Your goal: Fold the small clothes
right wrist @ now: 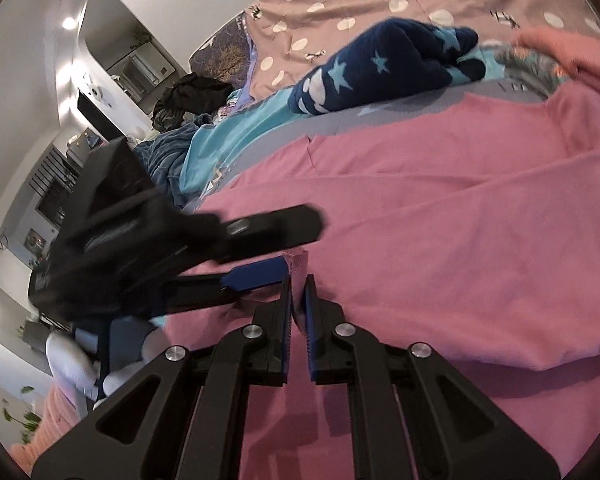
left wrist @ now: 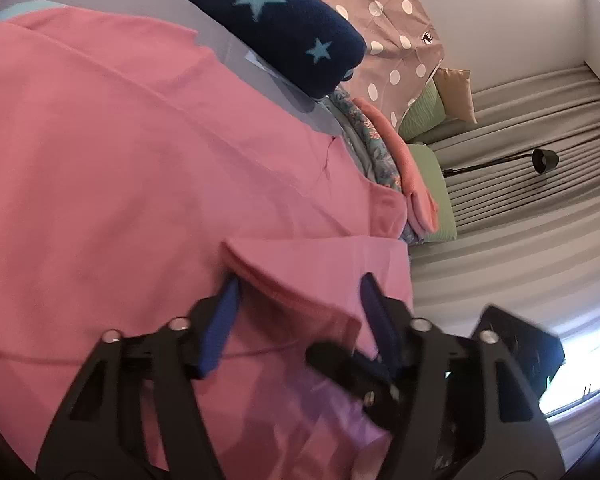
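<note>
Now pink garment (right wrist: 440, 208) corner pinched in right gripper (right wrist: 299, 292), folded edge between spread left gripper (left wrist: 300, 300) fingers.

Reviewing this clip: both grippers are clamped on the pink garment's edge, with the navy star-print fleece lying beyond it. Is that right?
Not quite. Only the right gripper is clamped on the pink garment; the left wrist view shows the left gripper with jaws spread open around a fold. The navy star-print fleece does lie beyond it.
</note>
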Available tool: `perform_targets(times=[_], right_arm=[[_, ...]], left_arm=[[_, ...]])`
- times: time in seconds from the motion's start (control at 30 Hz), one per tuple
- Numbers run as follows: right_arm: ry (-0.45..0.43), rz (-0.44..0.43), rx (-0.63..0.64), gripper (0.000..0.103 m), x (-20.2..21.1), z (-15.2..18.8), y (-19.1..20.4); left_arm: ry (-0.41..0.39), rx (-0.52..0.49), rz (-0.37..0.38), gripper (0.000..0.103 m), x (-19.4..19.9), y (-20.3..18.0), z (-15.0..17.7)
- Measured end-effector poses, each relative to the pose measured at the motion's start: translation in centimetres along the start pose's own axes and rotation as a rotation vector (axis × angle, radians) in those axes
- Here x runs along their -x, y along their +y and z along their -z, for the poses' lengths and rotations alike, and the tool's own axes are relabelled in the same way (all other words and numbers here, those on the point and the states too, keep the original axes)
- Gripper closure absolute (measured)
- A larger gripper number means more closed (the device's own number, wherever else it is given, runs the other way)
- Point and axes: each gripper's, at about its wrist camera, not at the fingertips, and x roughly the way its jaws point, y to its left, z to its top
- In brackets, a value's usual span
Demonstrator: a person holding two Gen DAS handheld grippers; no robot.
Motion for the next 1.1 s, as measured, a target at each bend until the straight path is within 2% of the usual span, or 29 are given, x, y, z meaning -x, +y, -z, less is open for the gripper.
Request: perform_targets(times=[0.03,0.07,0.1,0.2,0.33,0.47,0.67,0.87,1.0,1.1], right_arm=[[-0.008,0.008,0.024,0.094,0.3,0.0,0.5],[-0.014,0.013,0.041,0.095,0.4,-0.1,0.9],[-0.022,0.019,0.053,0.095,0.7,-0.3,1.3],[-0.06,0.029,0.078,0.095,1.4,-1.3,2.3],[-0.085,0.005,0.107,0.095,1.4,-3.3,4.7],[-0.08,-0.041,0.188,0.095,-0.4,-4.3,8.8],[0.02,-0.094,0.216,0.095,-5.6,-3.8,12.1],[0.099,-0.077,0.202,0.095,-9.2,-2.3,12.3],[0.13,-0.067,0.195,0.095,-9.8,-1.7,11.5],[0.134,-0.075,0.194,0.095,-9.1,-1.3,11.0]], left_arm=[[0.013,0.004,-0.002,0.078,-0.5,-0.2,-0.3],[0.025,0.007,-0.002,0.1,-1.0,-0.4,-0.6],[0.027,0.005,-0.002,0.101,-1.0,-0.6,-0.8],[-0.035,-0.043,-0.002,0.101,0.4,-2.2,-1.4],[-0.132,-0.13,0.011,0.101,4.9,-4.7,-2.5],[-0.227,-0.19,-0.042,0.101,9.8,-4.8,-3.2],[-0.291,-0.161,-0.146,0.101,14.9,-0.2,-2.9],[-0.296,-0.071,-0.223,0.101,15.9,5.7,-2.1],[-0.275,-0.001,-0.227,0.101,15.0,8.7,-1.8],[-0.245,0.023,-0.202,0.1,13.8,9.4,-1.6]])
